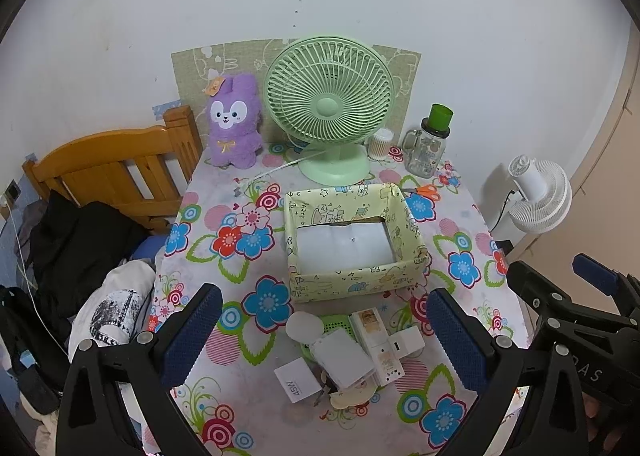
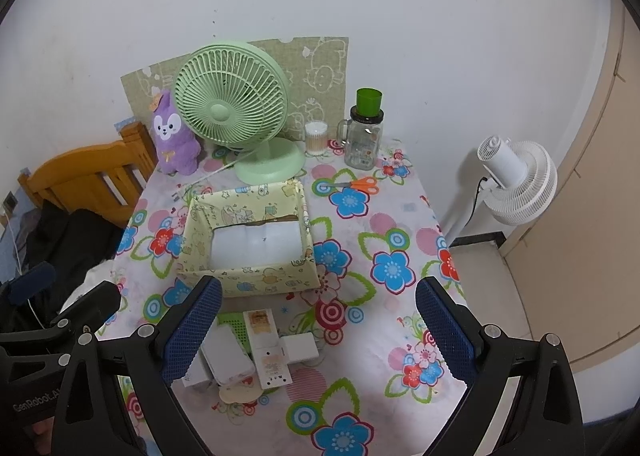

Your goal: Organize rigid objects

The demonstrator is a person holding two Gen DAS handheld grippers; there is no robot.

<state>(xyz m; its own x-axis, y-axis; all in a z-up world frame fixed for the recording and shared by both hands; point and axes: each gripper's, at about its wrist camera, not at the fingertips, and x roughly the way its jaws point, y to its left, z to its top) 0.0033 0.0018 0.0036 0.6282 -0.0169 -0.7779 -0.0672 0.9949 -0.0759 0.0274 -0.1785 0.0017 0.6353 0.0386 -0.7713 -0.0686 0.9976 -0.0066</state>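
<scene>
A yellow cartoon-print box (image 1: 352,276) (image 2: 264,280) stands open in the middle of the flowered table, with only a white liner inside. In front of it lies a pile of small white items: a power bank (image 1: 344,360) (image 2: 228,360), a long white remote (image 1: 378,340) (image 2: 266,348), a white charger (image 1: 298,378), a white plug cube (image 1: 408,344) (image 2: 300,348), a round white disc (image 1: 305,327) and a green perforated piece (image 1: 336,323) (image 2: 232,326). My left gripper (image 1: 324,340) hovers open above the pile. My right gripper (image 2: 318,334) is open just right of it.
At the back stand a green desk fan (image 1: 330,104) (image 2: 236,104), a purple plush rabbit (image 1: 234,122) (image 2: 174,136), a cotton-swab jar (image 1: 380,144), a glass mug with green cup (image 1: 430,144) (image 2: 364,136) and orange scissors (image 1: 424,190) (image 2: 360,184). A wooden headboard (image 1: 116,164) is left, a white floor fan (image 2: 516,180) right.
</scene>
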